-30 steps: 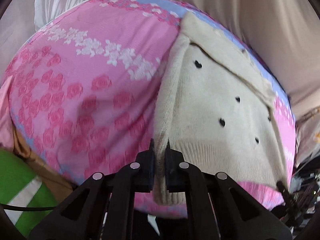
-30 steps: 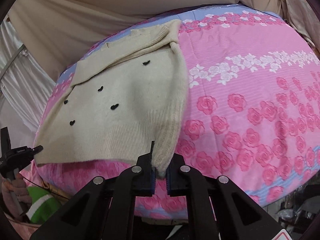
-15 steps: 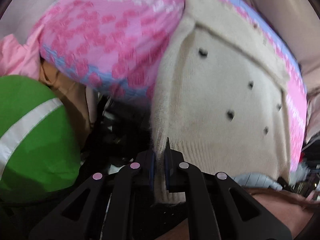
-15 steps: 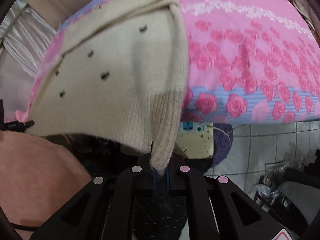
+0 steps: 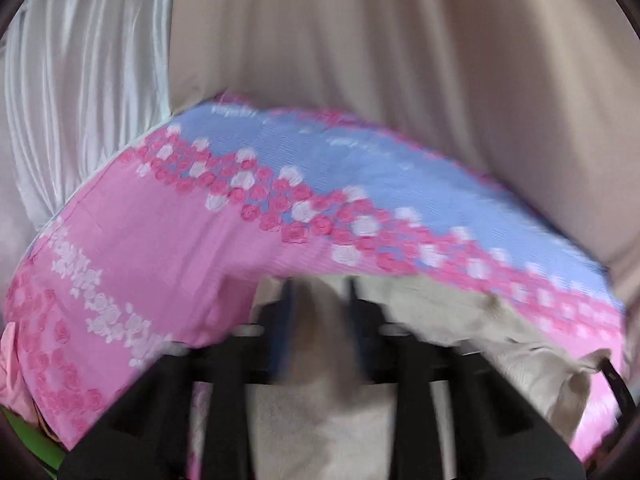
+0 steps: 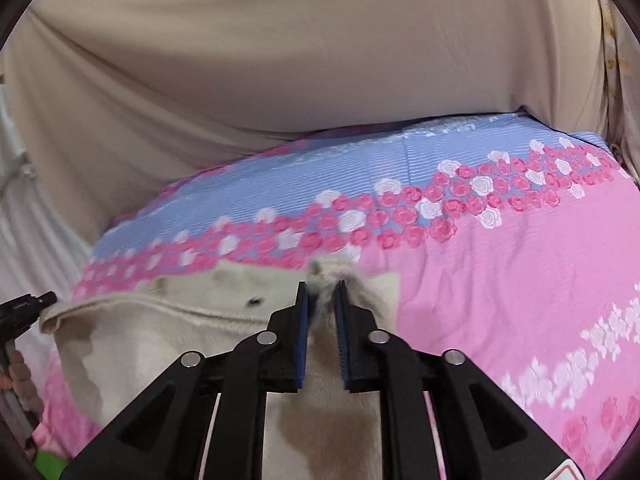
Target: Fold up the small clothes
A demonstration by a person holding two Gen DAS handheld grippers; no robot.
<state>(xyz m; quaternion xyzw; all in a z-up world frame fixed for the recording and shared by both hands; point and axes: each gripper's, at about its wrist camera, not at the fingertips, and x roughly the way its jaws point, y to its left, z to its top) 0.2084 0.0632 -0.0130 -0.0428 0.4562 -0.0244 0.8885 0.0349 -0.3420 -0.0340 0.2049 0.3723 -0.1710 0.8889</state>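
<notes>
On the left, our left gripper (image 5: 318, 312) has its jaws parted, and they have just been opening. The hem of the small cream knitted sweater with black heart dots (image 5: 324, 424) lies between them, but that view is blurred, so we judge the pads no longer press on it.

The sweater lies on the pink and blue bed cover with rose print (image 6: 500, 272), at the near side. Its hem is carried over toward the collar, so the knit is doubled and one black dot (image 6: 253, 301) shows near the far edge. In the right wrist view, the other gripper (image 6: 24, 308) stands at the left edge of the cloth.

On the right, our right gripper (image 6: 321, 300) is only a little open, and its jaws also have just been opening. A tuft of the ribbed hem (image 6: 326, 276) stands between the blue pads (image 6: 302, 320). It looks loose there, not squeezed.

We judge this sweater to be light, soft and fluffy. It has no stiffness, so it sags wherever we do not support it, and the loose knit stretches if we pull hard. It is not slippery; the fibres can cling to the ribbed pads. The best places to take hold are the thick ribbed hem or a folded edge, at two corners well apart.

Behind the bed hangs a beige draped cloth (image 6: 320, 60).
</notes>
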